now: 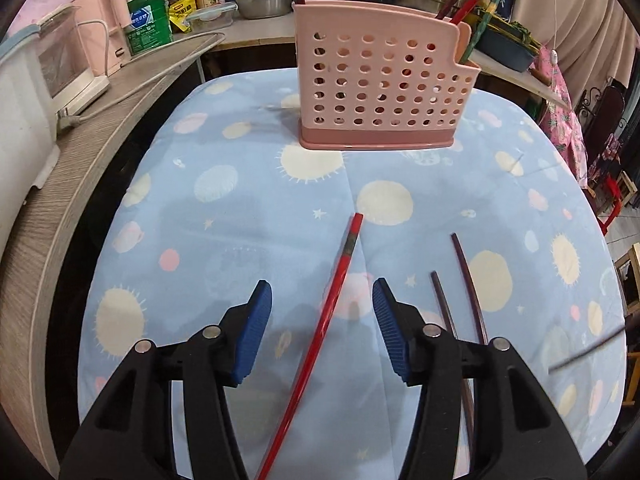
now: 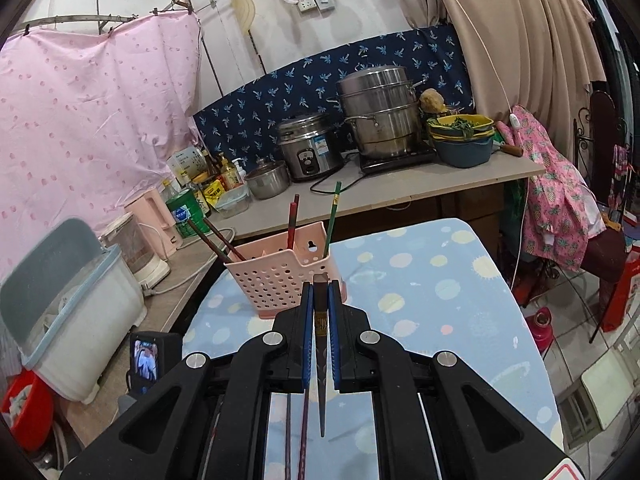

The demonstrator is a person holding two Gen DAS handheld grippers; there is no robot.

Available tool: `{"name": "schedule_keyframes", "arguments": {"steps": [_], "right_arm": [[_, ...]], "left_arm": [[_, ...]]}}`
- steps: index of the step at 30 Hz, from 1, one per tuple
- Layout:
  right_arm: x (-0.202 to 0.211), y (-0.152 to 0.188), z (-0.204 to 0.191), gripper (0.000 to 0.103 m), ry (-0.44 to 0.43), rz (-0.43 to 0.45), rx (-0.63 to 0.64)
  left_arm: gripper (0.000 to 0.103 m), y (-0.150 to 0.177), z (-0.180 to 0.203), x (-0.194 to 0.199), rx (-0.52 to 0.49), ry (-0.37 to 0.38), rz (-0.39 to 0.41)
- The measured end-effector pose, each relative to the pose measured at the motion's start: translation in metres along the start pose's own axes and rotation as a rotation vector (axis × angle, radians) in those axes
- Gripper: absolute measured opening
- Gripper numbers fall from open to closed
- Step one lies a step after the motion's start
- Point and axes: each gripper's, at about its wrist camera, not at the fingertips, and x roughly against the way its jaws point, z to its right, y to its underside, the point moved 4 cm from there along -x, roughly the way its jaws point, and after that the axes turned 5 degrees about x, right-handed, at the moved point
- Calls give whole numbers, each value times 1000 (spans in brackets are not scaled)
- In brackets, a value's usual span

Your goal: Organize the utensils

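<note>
Pink perforated utensil holder [image 1: 380, 80] stands on the star-print desk [image 1: 240, 208], several chopsticks already in it. Nearer than the holder, the left hand-held gripper [image 1: 322, 312] straddles a red chopstick [image 1: 320, 336] with parted jaws, ready to close; the right hand-held gripper [image 2: 320, 308] clamps a dark chopstick [image 2: 321, 320], due for the holder.

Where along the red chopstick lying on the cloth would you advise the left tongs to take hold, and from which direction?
Grip the red chopstick on its slim bare shaft just below the dark band, coming straight down from above. It lies flat on the tablecloth and already runs between the open left tongs, so the pads can close across its width. The two dark chopsticks lie apart to its right, leaving room.
</note>
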Motion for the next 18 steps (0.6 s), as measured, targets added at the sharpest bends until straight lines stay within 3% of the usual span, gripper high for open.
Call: {"name": "schedule_keyframes", "arguments": {"steps": [7,12,18], "right_arm": [[-7,5,-3,7,4,-25,15],[-13,3,0,7,8,-25,12],[-15,2,0,7,7,-27,8]], "left_arm": [[47,-17,12,-33,-21,2,-30],[19,-15,14,-53,-19,11,-81],[8,-12,15,-52,-30,9,-67]]}}
